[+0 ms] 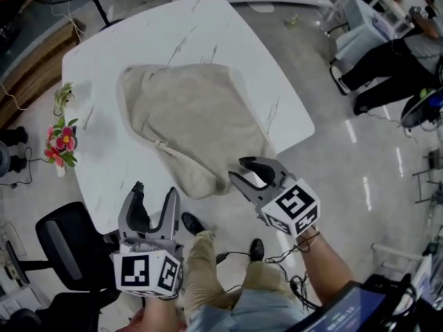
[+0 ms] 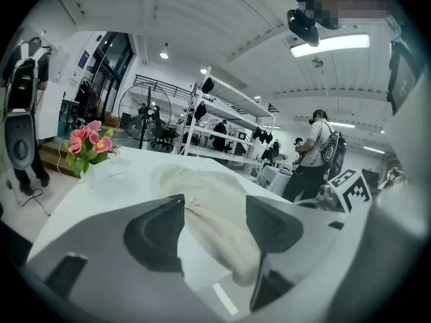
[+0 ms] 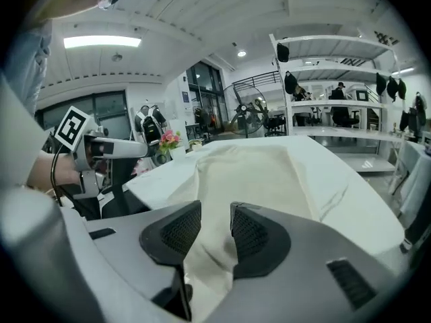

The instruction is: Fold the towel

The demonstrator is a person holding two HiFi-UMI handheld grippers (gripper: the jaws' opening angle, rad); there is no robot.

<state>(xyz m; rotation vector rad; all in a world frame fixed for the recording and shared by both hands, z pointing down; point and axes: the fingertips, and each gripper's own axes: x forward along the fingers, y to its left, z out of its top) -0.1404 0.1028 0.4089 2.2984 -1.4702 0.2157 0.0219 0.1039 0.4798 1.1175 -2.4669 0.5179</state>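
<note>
A beige towel lies rumpled across the white table, with one corner drooping over the near edge. My right gripper hovers just right of that hanging corner; its jaws stand a little apart and nothing is pinched between them. In the right gripper view, the right gripper shows a narrow gap with the towel lying beyond it. My left gripper is at the near table edge, left of the corner. Its jaws are wide and empty, and in the left gripper view the left gripper frames the towel ahead.
A small vase of pink flowers stands at the table's left edge. A black chair sits below the left gripper. The person's legs and shoes are under the near edge. Other people and a screen are at the right.
</note>
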